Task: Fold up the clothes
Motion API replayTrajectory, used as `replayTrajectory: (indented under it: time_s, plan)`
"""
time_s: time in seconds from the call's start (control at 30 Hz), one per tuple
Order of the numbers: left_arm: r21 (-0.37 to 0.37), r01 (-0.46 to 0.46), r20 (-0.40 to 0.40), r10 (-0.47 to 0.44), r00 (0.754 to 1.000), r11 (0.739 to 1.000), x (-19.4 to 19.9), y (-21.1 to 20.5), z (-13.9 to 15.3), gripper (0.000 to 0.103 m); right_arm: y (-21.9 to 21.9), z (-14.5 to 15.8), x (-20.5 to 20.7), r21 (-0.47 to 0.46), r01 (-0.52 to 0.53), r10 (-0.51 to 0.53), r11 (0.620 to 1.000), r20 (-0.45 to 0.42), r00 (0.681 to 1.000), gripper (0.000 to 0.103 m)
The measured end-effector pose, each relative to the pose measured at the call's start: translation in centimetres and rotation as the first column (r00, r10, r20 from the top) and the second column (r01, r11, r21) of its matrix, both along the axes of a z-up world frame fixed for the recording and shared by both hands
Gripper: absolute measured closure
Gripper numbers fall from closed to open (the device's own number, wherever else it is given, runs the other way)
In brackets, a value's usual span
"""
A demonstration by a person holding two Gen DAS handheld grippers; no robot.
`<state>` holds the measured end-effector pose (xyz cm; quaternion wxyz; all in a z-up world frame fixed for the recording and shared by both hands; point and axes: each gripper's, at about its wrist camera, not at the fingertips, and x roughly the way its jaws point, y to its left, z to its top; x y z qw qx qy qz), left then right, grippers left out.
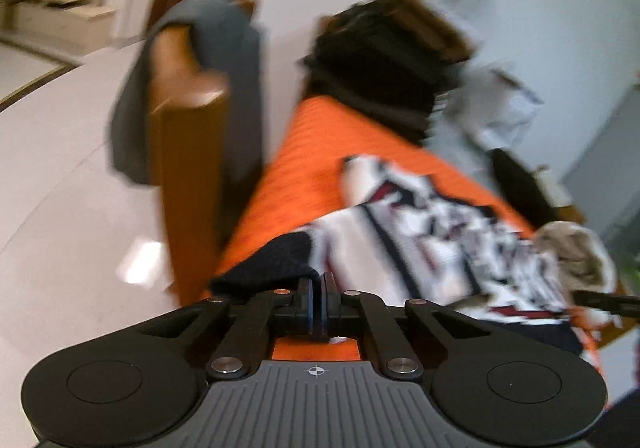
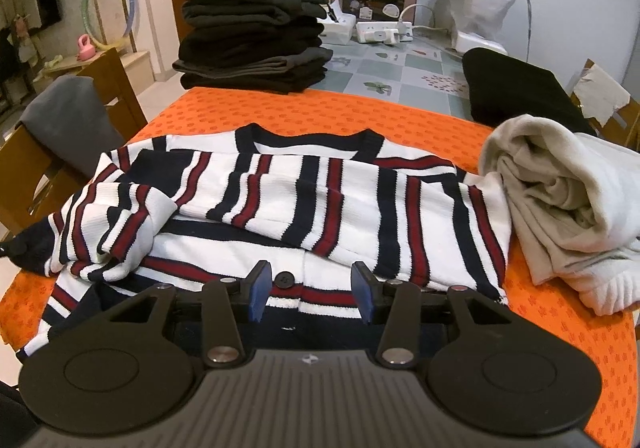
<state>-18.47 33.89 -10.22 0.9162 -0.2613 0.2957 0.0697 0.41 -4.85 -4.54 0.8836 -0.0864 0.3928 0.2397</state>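
A white sweater (image 2: 320, 184) with navy and red stripes lies spread on the orange table cover (image 2: 280, 108), its collar at the far side. One sleeve is folded across the chest. My right gripper (image 2: 312, 288) is open just above the near hem, its blue pads on either side of a dark button (image 2: 285, 279). The left wrist view is blurred. There my left gripper (image 1: 318, 282) is shut at the navy cuff (image 1: 272, 260) of the sweater's (image 1: 440, 232) left sleeve, near the table's left edge. In the right wrist view that cuff (image 2: 36, 248) hangs at the far left.
A tall stack of folded dark clothes (image 2: 252, 28) stands at the back left. A crumpled beige garment (image 2: 560, 200) lies right of the sweater, with a black garment (image 2: 520, 92) behind it. A wooden chair (image 2: 112, 88) draped with grey cloth (image 2: 68, 120) stands left of the table.
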Motion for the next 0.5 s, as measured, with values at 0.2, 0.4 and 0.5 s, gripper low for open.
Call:
replayTrajectory:
  time_s: [0.2,0.4,0.5]
  plan:
    - [0.008,0.126,0.120,-0.126,0.985,0.992,1.6,-1.7,4.0,0.097,-0.9,-0.1,-0.3,0.012,0.029,-0.029,1.000,-0.003,1.000,0.053]
    - [0.028,0.285,0.186,-0.285,0.940,0.958,5.3,-5.1,7.1,0.097,-1.8,-0.2,-0.7,0.024,0.059,-0.059,0.998,-0.003,0.998,0.053]
    - [0.028,0.397,0.210,-0.393,0.895,0.918,7.6,-7.6,8.3,0.097,-2.3,-0.2,-0.9,0.031,0.073,-0.073,0.997,-0.004,0.997,0.053]
